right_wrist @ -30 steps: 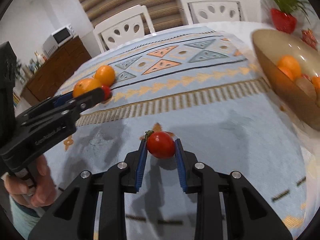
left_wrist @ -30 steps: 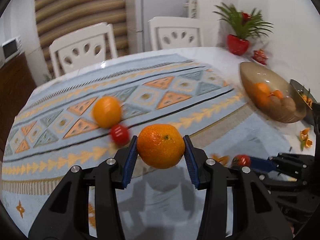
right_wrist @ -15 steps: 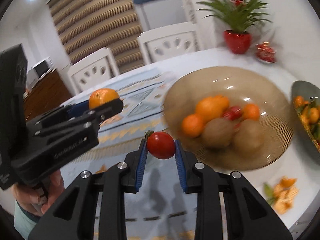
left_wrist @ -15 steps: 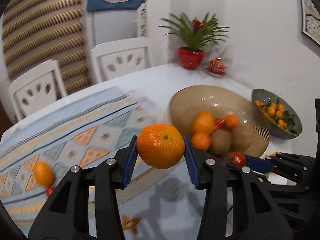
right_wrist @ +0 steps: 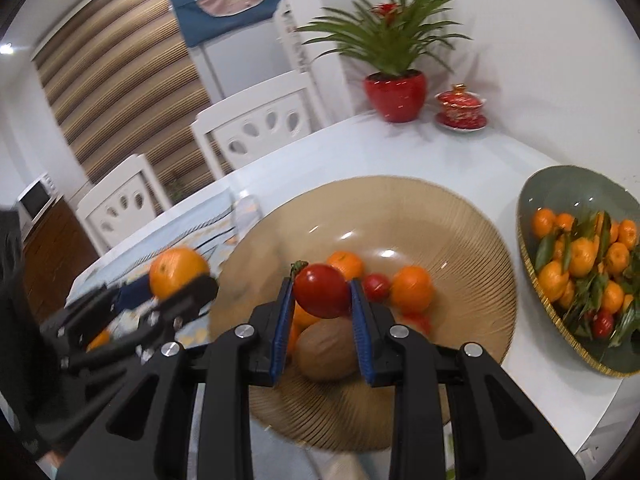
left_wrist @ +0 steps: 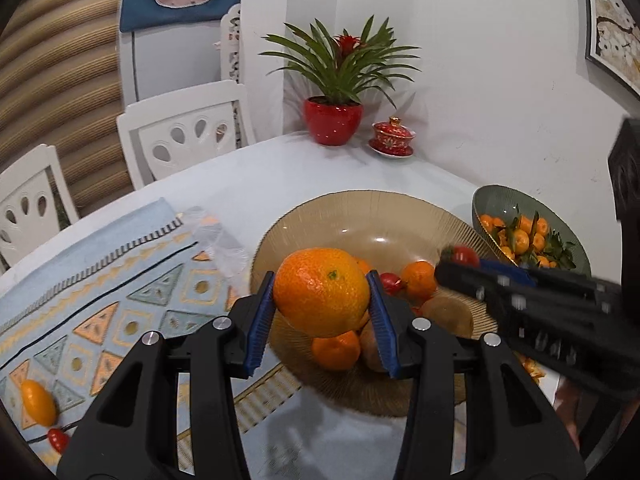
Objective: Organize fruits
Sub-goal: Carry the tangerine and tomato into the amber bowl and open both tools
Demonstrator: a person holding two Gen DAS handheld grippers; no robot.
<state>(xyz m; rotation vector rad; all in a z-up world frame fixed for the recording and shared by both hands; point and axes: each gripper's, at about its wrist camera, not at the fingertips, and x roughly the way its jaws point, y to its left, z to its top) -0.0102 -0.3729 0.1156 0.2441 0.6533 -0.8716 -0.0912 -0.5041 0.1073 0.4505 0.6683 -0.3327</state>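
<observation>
Left wrist view first: our left hand-held gripper is clamped on the big round orange, blue pads pinching its sides, and we have it hanging over the near rim of the wide ribbed amber glass bowl. In the right wrist view, our right hand-held gripper is pinched on the small glossy red tomato, poised above the brown kiwi and the small oranges already piled in that bowl.

Now, the risks as we read them. Both tools are crowding one bowl; the right gripper's black frame sits just beside our orange, so a careless swing could knock the two together. Let go of the orange from this height and it may bounce off the pile and roll over the shallow rim onto the white surface. The tomato is soft: squeeze harder and it splits; drop it and it bruises. There's also the green bowl of leafy mandarins close by on the right — a drifting release could land fruit in the wrong dish.
</observation>
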